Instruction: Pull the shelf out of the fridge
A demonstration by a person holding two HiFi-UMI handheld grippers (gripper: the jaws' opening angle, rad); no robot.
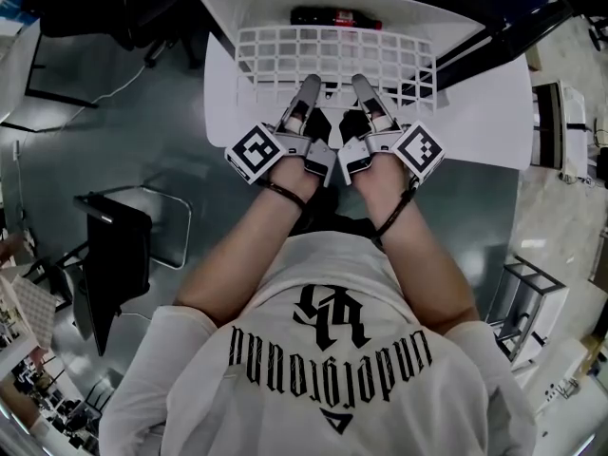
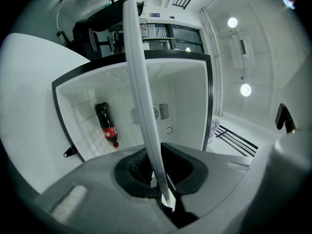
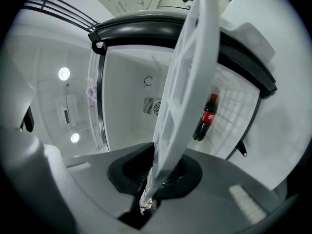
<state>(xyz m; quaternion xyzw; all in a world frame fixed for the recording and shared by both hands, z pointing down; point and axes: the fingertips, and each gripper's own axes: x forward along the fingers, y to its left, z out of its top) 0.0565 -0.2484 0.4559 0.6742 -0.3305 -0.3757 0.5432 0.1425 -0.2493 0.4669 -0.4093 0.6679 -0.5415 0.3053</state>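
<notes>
**A:** What is sitting closest to the lens?

**B:** My left claw [image 2: 165,199]. Its grey jaws are pinching together on the front edge of the shelf [image 2: 139,82], which is running away from them edge-on. My right claw [image 3: 146,201] is doing the same, clamped on that same white grid a little further along.

**A:** Why are you gripping with both, side by side?

**B:** I am judging that a wide, flat rack is asking for an even pull. Tugged from one corner, it could be skewing and jamming. From above, both claws are biting the middle of the near edge, close to each other.

**A:** And where is the shelf lying?

**B:** It is lying level, reaching from my claws back toward the open fridge [image 1: 237,8]. A good part seems to be sticking out past the opening. A cola bottle [image 1: 332,17] is lying on its side deeper in, below the shelf's level and well apart from it. I am not expecting it to get dragged along.

**A:** What are you failing to make out?

**B:** The side grooves carrying the shelf are not showing, so I am not able to say whether its back edge is seated in them. The shelf edge is hiding the pads themselves. My shirt [image 1: 313,388] and arms [image 1: 228,255] are covering the floor just before the fridge. The chairs [image 1: 114,255] on the dark floor to my left are looking too dim to describe.
</notes>
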